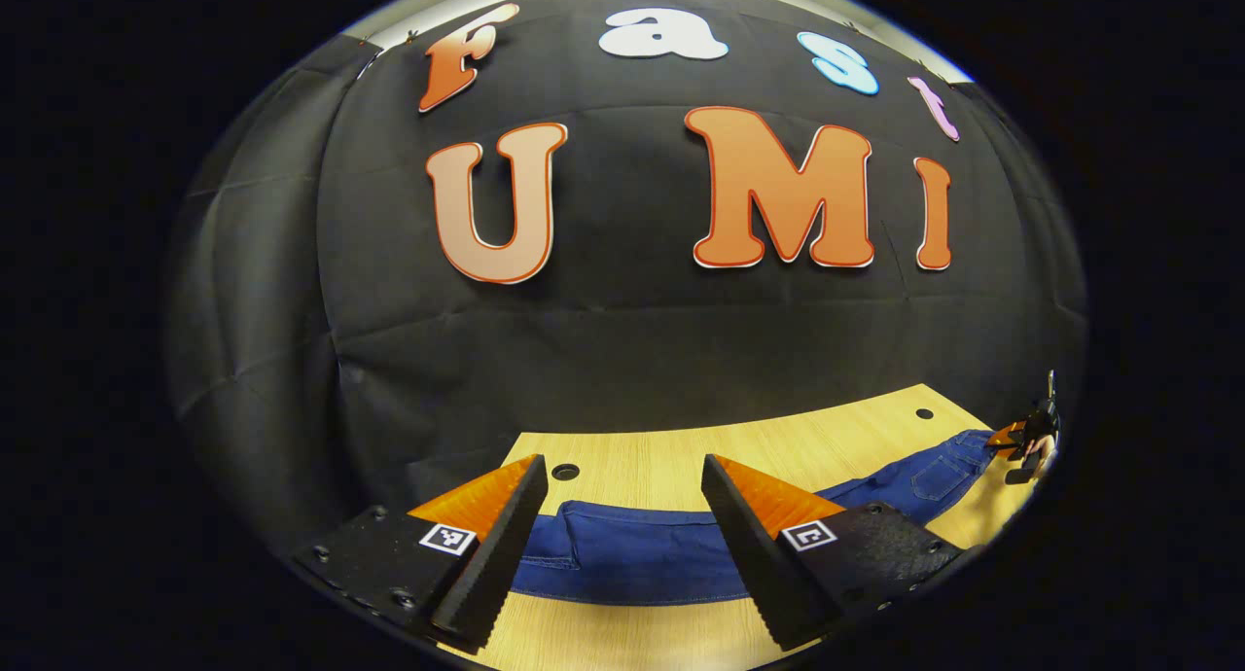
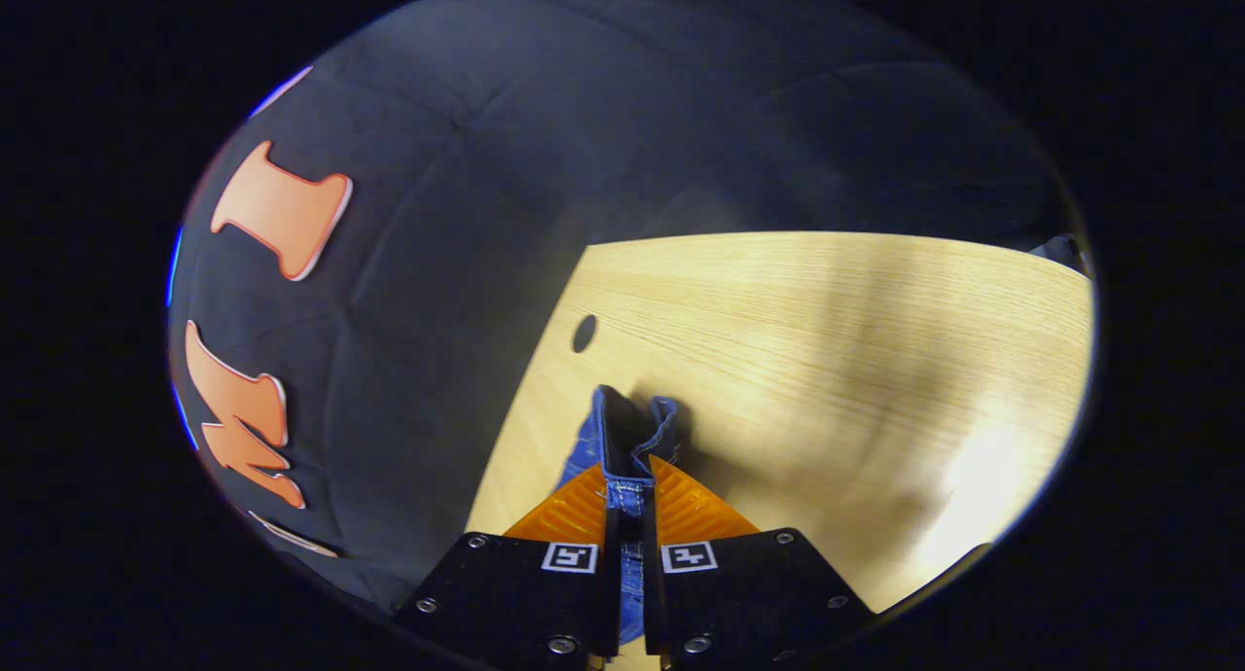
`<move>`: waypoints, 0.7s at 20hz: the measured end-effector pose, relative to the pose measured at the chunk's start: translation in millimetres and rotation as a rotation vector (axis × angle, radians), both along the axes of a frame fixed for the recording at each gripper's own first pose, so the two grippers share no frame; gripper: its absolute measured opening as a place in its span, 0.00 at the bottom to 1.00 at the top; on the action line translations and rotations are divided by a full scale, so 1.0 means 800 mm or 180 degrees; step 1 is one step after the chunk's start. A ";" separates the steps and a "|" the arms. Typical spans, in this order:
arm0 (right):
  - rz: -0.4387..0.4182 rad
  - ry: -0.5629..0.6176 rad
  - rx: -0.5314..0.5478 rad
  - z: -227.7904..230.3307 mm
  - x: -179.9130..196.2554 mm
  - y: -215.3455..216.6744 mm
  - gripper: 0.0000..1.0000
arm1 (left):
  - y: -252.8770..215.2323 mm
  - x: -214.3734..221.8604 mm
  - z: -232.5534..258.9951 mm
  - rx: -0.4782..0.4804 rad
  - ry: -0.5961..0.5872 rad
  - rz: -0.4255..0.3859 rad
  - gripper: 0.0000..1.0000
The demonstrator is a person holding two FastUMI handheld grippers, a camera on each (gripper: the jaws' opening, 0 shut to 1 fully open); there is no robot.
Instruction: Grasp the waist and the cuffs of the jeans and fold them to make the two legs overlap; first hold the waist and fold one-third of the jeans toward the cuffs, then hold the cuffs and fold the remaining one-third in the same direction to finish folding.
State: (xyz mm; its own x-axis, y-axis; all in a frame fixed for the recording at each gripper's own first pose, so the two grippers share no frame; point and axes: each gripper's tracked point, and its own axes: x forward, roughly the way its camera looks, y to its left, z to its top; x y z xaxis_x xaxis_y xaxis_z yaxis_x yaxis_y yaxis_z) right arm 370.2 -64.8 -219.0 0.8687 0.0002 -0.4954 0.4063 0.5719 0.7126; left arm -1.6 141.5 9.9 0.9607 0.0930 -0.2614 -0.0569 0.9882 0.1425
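Denim sits pinched between my right gripper's [image 2: 630,486] fingers: both press flat on a seamed edge of the jeans [image 2: 627,433], which stands up in a small fold just past the tips. Beyond that fold I see bare wooden table [image 2: 827,360], with a round hole [image 2: 584,333] in the top close to the edge that meets the black cloth wall [image 2: 409,292].

On my left gripper [image 1: 622,545] the fingers are spread wide and hold nothing. I see the jeans [image 1: 632,554] lying flat on the table [image 1: 661,462] between and just beyond the two fingers, a blue band running across toward the table's right-hand edge as this camera sees it. One hole [image 1: 565,472] in the tabletop sits just beside the left finger's tip, near the back edge; another hole [image 1: 924,413] lies close to the far right corner. Out at that end of the jeans, where a back pocket [image 1: 939,472] shows, I can make out the other gripper [image 1: 1021,442] at the cloth, small and hard to read. Behind the table, the black wall [image 1: 622,360] hangs down to its back edge.
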 end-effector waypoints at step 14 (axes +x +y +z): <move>0.1034 -0.0711 -0.0674 0.168 -0.012 0.356 0.10 | 0.174 0.009 -0.007 -0.0155 -0.0056 0.0030 0.98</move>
